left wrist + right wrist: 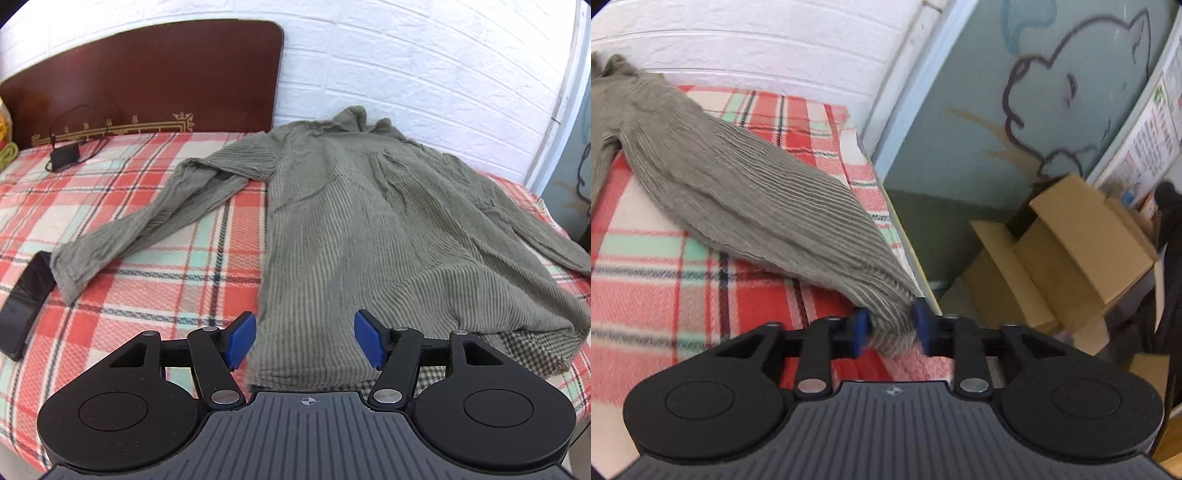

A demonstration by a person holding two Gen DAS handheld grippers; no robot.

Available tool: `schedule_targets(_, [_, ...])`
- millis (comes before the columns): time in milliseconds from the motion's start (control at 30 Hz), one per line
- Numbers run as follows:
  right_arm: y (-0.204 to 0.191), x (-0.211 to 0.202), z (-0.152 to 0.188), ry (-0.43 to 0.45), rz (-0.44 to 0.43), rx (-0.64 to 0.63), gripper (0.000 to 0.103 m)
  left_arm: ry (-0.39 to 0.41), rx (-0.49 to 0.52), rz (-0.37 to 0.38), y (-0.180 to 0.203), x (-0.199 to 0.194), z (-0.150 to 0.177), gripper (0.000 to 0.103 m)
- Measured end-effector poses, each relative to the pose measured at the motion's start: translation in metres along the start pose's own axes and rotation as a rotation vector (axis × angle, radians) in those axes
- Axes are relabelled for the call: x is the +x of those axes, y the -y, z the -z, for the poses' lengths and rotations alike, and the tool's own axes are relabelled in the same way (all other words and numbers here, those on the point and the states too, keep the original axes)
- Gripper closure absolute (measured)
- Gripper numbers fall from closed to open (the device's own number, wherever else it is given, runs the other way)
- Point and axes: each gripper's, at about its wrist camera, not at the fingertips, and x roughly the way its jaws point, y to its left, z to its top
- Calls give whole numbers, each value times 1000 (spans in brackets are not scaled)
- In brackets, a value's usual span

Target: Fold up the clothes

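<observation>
Sleeve cuff (892, 325) sits clamped in my right gripper (891, 328) at the bed's (657, 295) edge. I'd carry it toward ten o'clock across the shirt (369, 229), low and taut (ribbed cloth bunches). My left gripper (304, 341) gapes empty over the hem at six o'clock.

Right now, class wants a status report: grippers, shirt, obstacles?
Left gripper open over shirt hem. Right gripper shut on sleeve cuff. Phone beside other cuff.
</observation>
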Motion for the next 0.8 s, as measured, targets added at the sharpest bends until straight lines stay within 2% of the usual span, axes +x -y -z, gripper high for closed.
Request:
schedule_targets(33, [2,-8,2,-6,-16,12,37,3,1,-10,-2,-1,-1,27])
schedule_targets(67, [4,-18,3,-10,-35,26,34,5,-1,-23,-4,-2,-2,26])
schedule_targets(167, [15,-52,1,15,-129,96,34,5,-20,-59,-12,2,-9,26])
schedule_targets(267, [20,-74,-21,78,-279,190,34,8,-19,-74,-17,10,-21,26])
schedule_targets(367, [0,-73,-54,97,-428,198,34,33,23,-112,-15,24,-36,26])
schedule_targets(433, [-21,-65,-73,88,-475,167,34,55,63,-148,-13,32,-48,26])
schedule_targets(600, [-68,-30,-112,76,-522,78,34,94,232,-291,-17,62,-82,22])
schedule_targets(700, [-88,-5,-133,70,-527,53,34,67,298,-373,-28,92,-103,22])
schedule_targets(800, [-108,20,-155,64,-533,28,34,19,315,-411,-47,123,-118,22])
